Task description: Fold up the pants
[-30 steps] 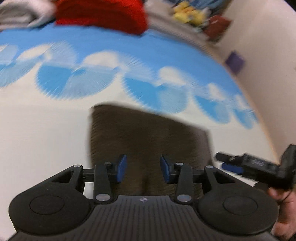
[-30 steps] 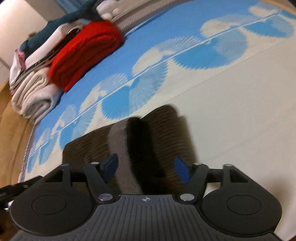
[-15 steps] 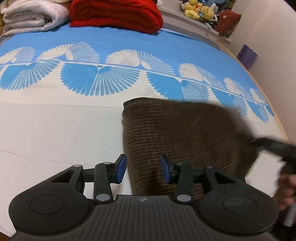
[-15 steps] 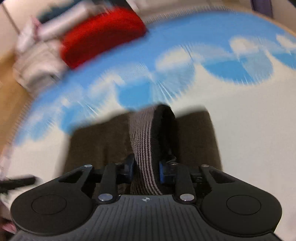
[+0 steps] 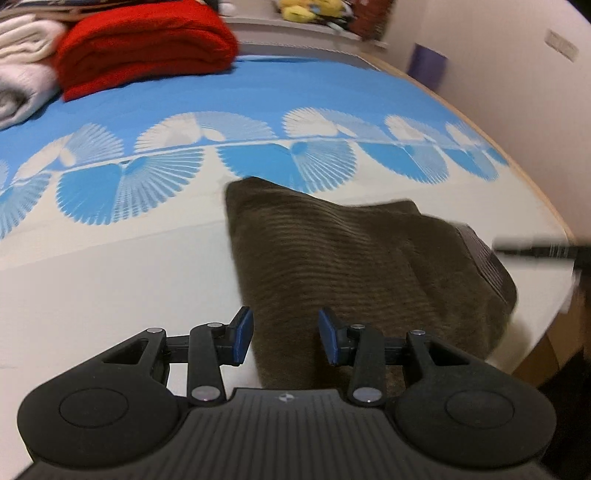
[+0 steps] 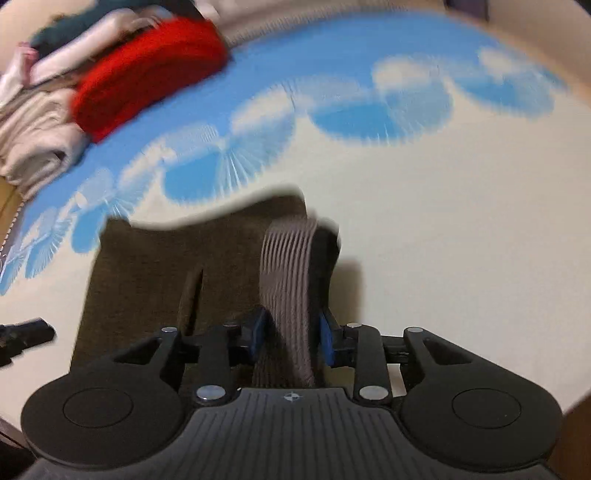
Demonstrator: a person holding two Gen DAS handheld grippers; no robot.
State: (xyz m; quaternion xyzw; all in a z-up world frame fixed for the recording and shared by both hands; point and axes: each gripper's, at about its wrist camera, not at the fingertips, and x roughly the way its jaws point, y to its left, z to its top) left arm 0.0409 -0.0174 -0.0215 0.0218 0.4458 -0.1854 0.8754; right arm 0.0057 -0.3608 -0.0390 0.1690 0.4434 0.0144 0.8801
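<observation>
Brown corduroy pants point(image 5: 351, 258) lie folded on the white and blue bedspread point(image 5: 110, 280). My left gripper point(image 5: 285, 338) is open, its blue pads over the near left edge of the pants, gripping nothing. My right gripper point(image 6: 290, 338) is shut on a raised fold of the pants point(image 6: 288, 280), which stands up between the pads. The rest of the pants point(image 6: 166, 280) spreads flat to the left. The right gripper shows as a dark blur at the right edge of the left wrist view point(image 5: 535, 253).
A folded red blanket point(image 5: 144, 44) and white blankets point(image 5: 22, 74) are stacked at the far side of the bed. Plush toys point(image 5: 306, 11) sit behind. The bed's wooden edge point(image 5: 554, 214) and a wall run along the right. The left gripper's tip point(image 6: 26, 334) shows at left.
My right gripper closed on a fold of the pants and is lifting it. The pants' right side has risen and bunched. My left gripper stayed open over the near edge.
</observation>
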